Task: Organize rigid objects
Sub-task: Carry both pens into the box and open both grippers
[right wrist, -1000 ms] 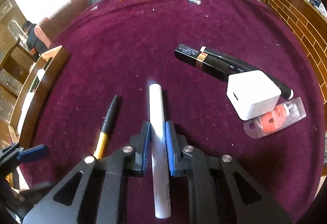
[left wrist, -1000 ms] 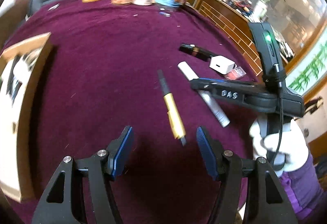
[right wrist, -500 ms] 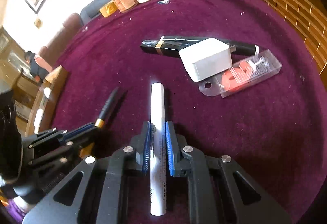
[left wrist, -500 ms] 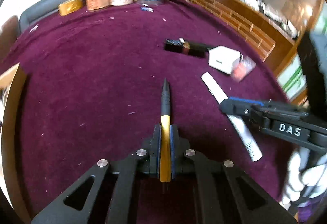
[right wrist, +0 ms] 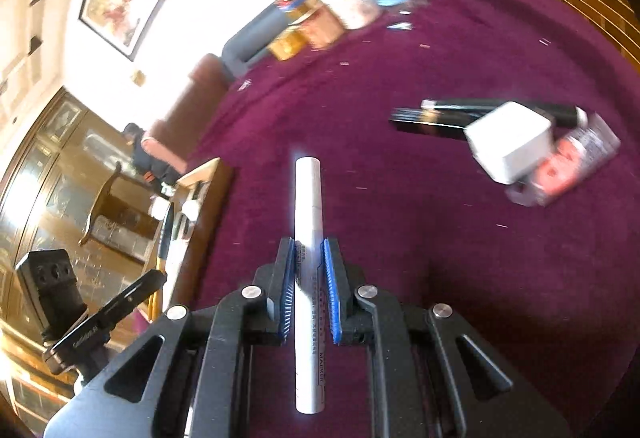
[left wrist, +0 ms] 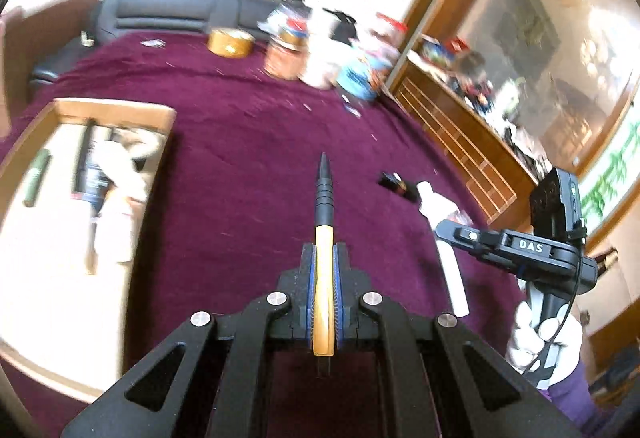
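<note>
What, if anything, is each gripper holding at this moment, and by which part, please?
The left gripper clamps the pen on its yellow barrel; the right gripper clamps the white marker around mid-body.

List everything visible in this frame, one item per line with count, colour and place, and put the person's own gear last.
pen: 1, yellow and black, clamped in the left gripper
marker: 1, white, clamped in the right gripper
wooden tray: 1, light wood, left part of the table, holding several blurred items
charger block: 1, white, on the cloth to the right, lying over the dark sticks
dark sticks: 2, black, side by side on the cloth
clear packet: 1, clear with red inside, beside the charger block
jars and tins: several, mixed colours, far table edge, blurred
tablecloth: 1, maroon, covers the table
left gripper: 1, black with blue pads
right gripper: 1, black with blue pads
</note>
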`<state>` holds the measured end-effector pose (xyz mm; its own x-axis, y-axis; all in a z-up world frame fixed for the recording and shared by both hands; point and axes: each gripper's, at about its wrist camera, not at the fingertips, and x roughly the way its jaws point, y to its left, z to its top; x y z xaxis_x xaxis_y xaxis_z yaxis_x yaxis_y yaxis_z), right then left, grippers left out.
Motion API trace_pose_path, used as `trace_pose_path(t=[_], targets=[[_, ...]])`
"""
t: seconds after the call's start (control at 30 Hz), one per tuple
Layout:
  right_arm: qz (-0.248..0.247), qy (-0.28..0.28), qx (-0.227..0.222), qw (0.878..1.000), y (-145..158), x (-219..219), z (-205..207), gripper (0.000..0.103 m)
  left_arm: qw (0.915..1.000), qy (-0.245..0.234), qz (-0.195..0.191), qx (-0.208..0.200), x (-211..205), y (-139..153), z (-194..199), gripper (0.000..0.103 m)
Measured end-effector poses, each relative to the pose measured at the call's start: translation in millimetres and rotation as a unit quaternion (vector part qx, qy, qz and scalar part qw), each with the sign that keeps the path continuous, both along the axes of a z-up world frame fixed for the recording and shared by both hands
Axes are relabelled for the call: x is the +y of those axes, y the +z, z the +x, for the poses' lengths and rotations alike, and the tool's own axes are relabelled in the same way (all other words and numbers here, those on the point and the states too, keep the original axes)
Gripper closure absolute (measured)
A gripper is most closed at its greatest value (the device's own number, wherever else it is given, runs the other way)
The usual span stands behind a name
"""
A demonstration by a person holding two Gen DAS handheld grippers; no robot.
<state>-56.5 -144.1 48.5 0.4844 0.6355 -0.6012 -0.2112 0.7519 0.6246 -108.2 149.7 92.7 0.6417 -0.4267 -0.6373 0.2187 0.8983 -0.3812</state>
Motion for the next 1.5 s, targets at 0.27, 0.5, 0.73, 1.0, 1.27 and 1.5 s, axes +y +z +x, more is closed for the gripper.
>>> trace_pose_path(t=[0.27, 0.5, 0.73, 1.0, 1.27, 1.5], targets=[[0.025, 0.081, 0.001, 0.996, 23, 95, 18, 0.091, 0.993, 0.114, 0.032, -0.003, 107, -1, -12, 0.098], [0.034, 0.134, 0.031, 0.99, 17, 188, 41, 0.09, 0.9805, 0.18, 0.074, 0.026, 182, -24, 8, 0.098], [0.014, 0.167, 0.073, 0.983, -3, 277, 72, 0.09, 0.9715, 0.199, 0.084, 0.097, 216, -63, 52, 0.098], [-0.001, 0.179, 0.123, 0.976, -28, 351, 102, 0.09, 0.9709, 0.192, 0.064, 0.128, 229, -81, 54, 0.09], [-0.074, 0.169, 0.12, 0.975, -44, 400, 125, 0.09, 0.9746, 0.211, 0.021, 0.072, 246, -53, 6, 0.063], [-0.072, 0.151, 0.126, 0.978, -41, 398, 135, 0.086, 0.974, 0.219, 0.0, 0.057, 248, -49, -14, 0.06]])
